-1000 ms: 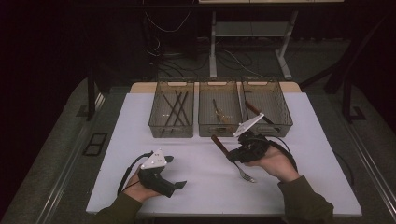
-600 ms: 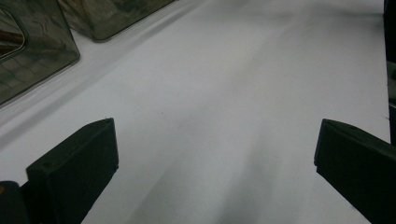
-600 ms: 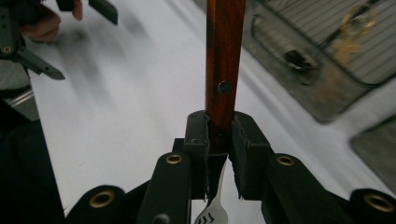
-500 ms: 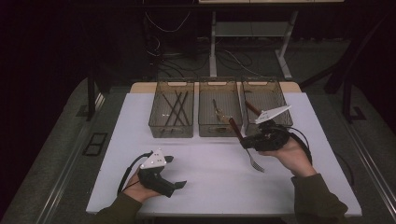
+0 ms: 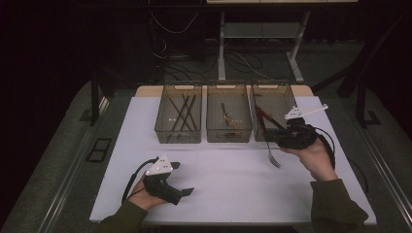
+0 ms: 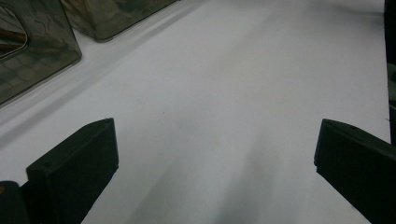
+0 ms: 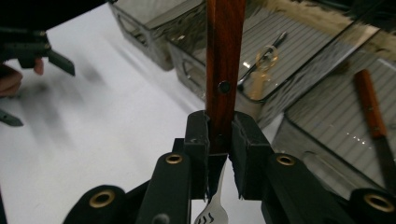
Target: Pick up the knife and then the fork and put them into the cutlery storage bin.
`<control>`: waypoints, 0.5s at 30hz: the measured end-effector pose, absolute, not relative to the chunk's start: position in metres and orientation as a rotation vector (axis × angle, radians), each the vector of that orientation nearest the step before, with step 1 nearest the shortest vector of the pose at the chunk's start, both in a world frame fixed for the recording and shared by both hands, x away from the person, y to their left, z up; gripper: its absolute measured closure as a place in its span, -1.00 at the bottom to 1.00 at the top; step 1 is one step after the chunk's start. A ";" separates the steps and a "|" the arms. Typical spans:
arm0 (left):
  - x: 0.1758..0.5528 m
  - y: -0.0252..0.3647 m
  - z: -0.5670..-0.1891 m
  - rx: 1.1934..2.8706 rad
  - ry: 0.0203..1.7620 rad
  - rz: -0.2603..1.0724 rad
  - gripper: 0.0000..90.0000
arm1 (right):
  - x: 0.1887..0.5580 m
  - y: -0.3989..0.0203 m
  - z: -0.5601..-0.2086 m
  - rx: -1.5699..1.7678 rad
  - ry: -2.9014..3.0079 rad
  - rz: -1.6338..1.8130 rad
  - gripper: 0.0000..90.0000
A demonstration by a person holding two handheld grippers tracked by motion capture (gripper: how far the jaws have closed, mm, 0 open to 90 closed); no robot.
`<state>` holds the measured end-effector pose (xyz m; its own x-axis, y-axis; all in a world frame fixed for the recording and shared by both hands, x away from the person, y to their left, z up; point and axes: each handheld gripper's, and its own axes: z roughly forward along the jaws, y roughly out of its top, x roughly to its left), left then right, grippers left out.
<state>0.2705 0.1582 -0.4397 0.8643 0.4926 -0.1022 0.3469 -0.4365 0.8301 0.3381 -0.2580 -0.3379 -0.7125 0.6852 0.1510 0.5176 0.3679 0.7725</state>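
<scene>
Done: we hold the wooden-handled steel fork (image 7: 224, 70) clamped in the right gripper (image 5: 286, 136), at the right smoky plastic bin (image 5: 286, 92).
Left: lower it in.
Left gripper (image 5: 182, 182): jaws wide, empty, near-left on the table.

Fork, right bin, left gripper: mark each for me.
fork (image 7: 225, 51), right gripper view, on its wooden handle above the jaws
right bin (image 5: 274, 87), high view, on its far rim
left gripper (image 5: 183, 178), high view, midway between its open jaws
</scene>
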 end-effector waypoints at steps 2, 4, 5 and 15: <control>0.271 0.158 -0.440 2.067 0.613 0.191 -1.00 | 0.338 -0.262 -0.337 1.101 2.399 1.263 0.72; 0.271 0.159 -0.440 2.068 0.613 0.192 -1.00 | 0.339 -0.268 -0.337 1.115 2.371 1.275 0.72; 0.271 0.159 -0.440 2.069 0.613 0.192 -1.00 | 0.339 -0.270 -0.336 1.130 2.353 1.278 0.72; 0.271 0.158 -0.440 2.069 0.613 0.191 -1.00 | 0.340 -0.295 -0.328 1.175 2.225 1.317 0.72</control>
